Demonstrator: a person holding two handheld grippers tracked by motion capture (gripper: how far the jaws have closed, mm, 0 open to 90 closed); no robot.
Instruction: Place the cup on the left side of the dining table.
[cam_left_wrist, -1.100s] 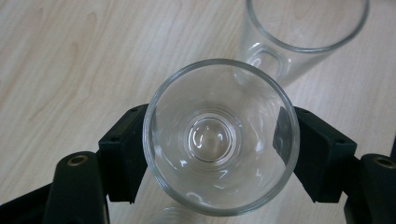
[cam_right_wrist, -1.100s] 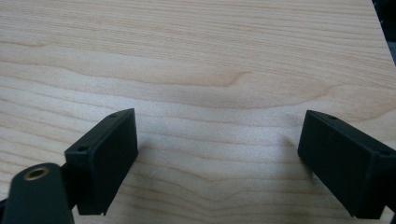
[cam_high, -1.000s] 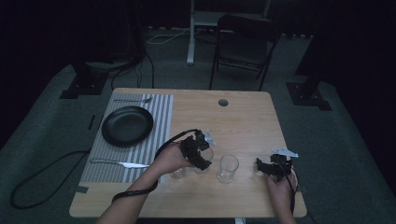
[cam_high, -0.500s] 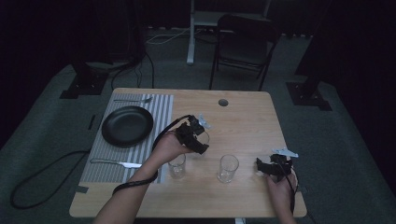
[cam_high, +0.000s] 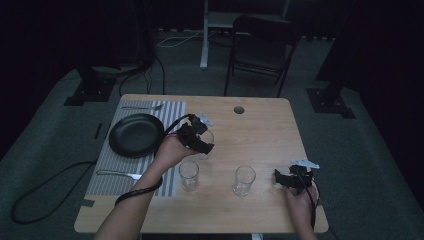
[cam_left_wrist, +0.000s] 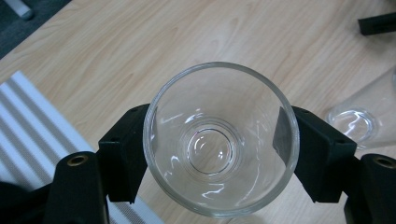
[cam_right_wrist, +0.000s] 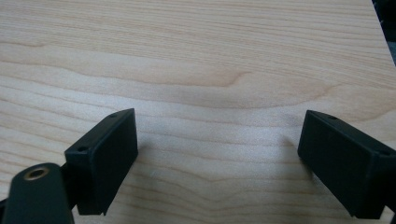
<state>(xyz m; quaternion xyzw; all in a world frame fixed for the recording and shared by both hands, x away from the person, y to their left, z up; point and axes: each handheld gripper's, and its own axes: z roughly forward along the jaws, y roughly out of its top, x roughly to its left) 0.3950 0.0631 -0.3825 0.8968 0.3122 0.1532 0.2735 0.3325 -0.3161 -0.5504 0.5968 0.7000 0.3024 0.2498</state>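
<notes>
My left gripper (cam_high: 201, 142) is shut on a clear drinking glass (cam_high: 207, 135) and holds it upright above the wooden table (cam_high: 260, 125), just right of the striped placemat (cam_high: 165, 107). In the left gripper view the black jaws clamp both sides of the held glass (cam_left_wrist: 219, 140), whose inside is empty. Two more clear glasses stand on the table, the left glass (cam_high: 189, 175) and the right glass (cam_high: 244, 180); one standing glass (cam_left_wrist: 359, 121) is at the right of that view. My right gripper (cam_high: 281, 177) rests near the table's right front, open, with bare wood between its jaws (cam_right_wrist: 219, 154).
A black plate (cam_high: 136, 134) lies on the placemat, with a fork (cam_high: 142, 106) beyond it and a knife (cam_high: 117, 174) in front. A round cable hole (cam_high: 239, 109) is at the table's far side. A dark chair (cam_high: 260, 45) stands behind the table.
My left gripper has carried the glass up and away from the person, toward the far left, uncovering the left standing glass. The right gripper has stayed put.
</notes>
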